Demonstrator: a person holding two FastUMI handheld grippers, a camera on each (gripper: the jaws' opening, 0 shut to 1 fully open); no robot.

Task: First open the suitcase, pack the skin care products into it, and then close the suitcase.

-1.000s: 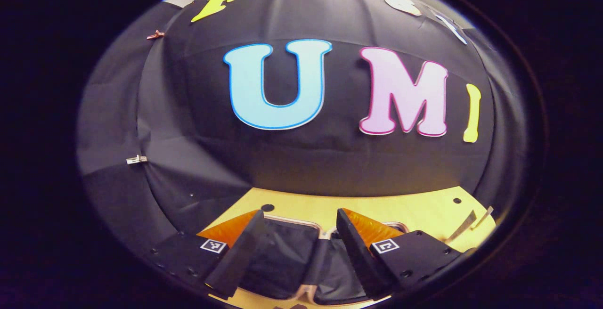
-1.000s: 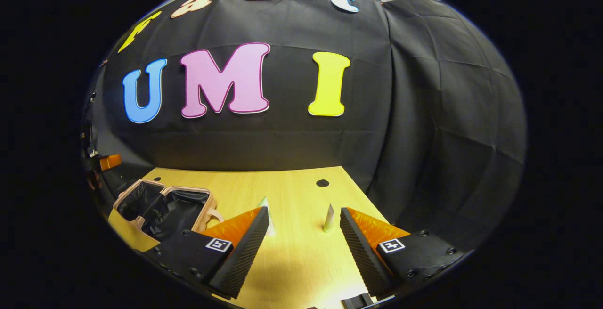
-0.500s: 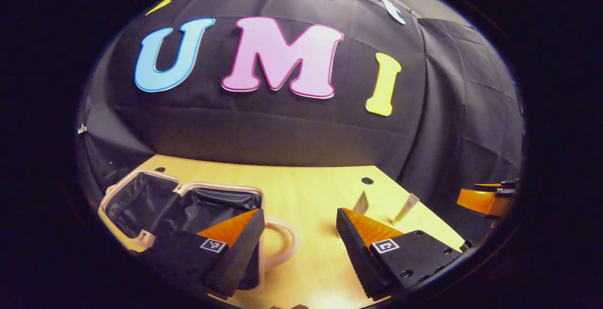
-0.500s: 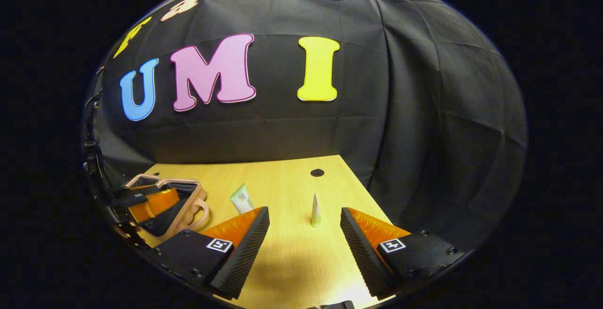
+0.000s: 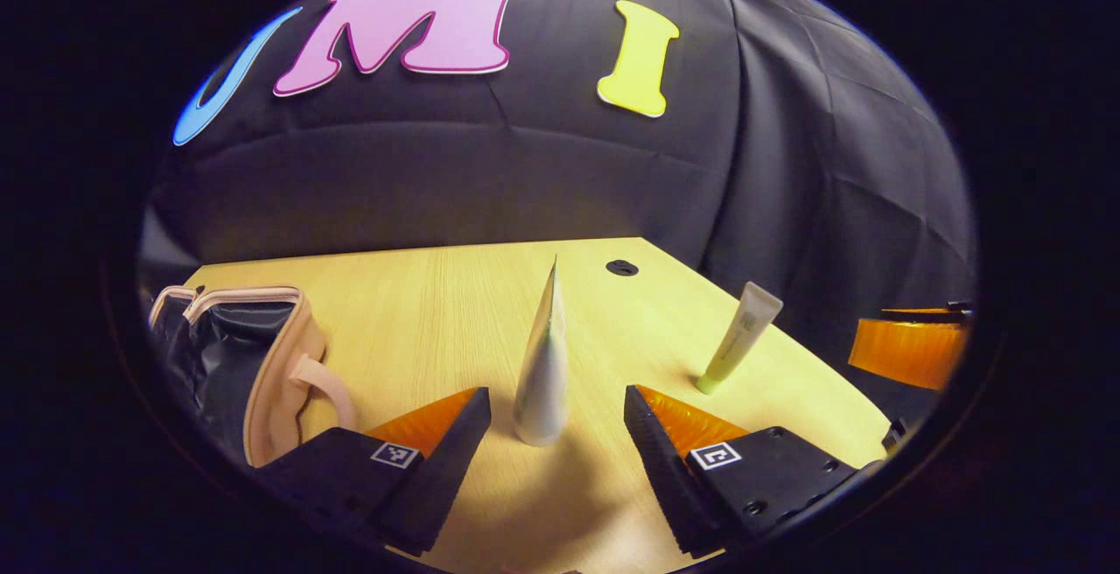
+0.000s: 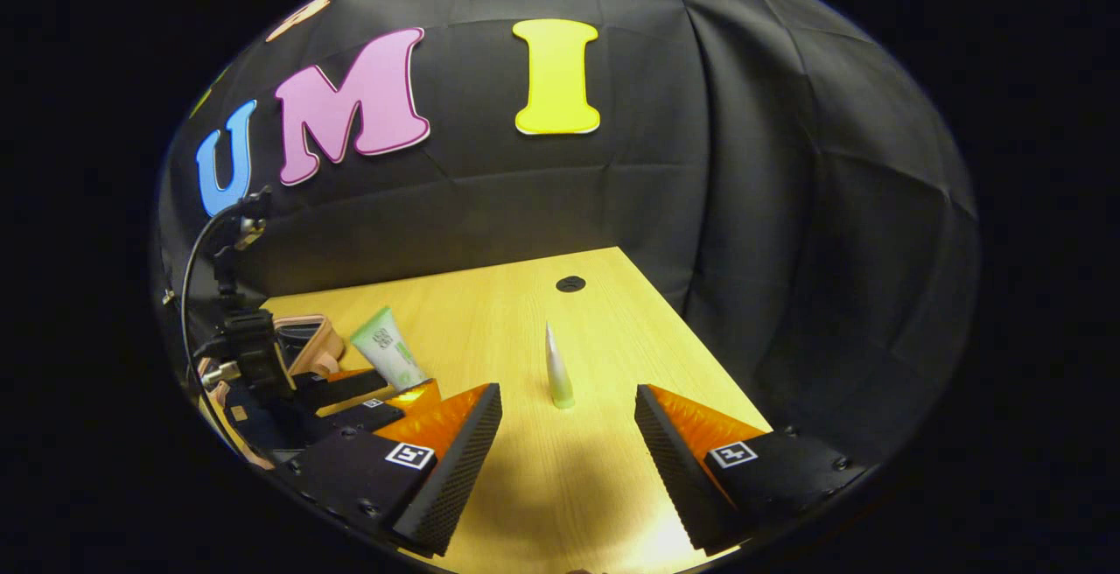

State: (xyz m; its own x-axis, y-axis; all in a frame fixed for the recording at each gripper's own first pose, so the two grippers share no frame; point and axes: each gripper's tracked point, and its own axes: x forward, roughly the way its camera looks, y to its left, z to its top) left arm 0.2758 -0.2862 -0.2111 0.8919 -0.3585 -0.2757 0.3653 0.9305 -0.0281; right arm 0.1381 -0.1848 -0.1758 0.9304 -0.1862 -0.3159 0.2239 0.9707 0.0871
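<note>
Suitcase [image 5: 262, 355]: pink-edged, black-lined, lying open at the lower left of the left gripper view; we also find its rim at the left edge of the right gripper view [image 6: 306, 338], partly behind the other tool. We judge the opening step done and the packing step in hand.

Table [image 5: 420, 294]: pale wood, carrying everything listed here.

Left gripper [image 5: 553, 421]: fingers spread wide, holding nothing. The white tube stands between them at bottom centre, touching neither finger as far as we can tell. In the right gripper view we see this tool at the lower left [image 6: 350, 399].

Right gripper [image 6: 564, 421]: fingers wide apart, empty, at the bottom of its own view. An orange finger shows at the right edge of the left gripper view [image 5: 906, 351].

White tube [image 5: 542, 364]: standing cap-down, tapering upward; in the right gripper view it shows green lettering [image 6: 388, 355].

Pale green tube [image 5: 738, 338]: standing on its cap, right of centre in the left gripper view; in the right gripper view [image 6: 556, 368] it stands ahead, between the fingers but well beyond them.

Next move, in our judgement: close the left fingers low on the white tube without toppling it, then carry it left to the suitcase.
</note>
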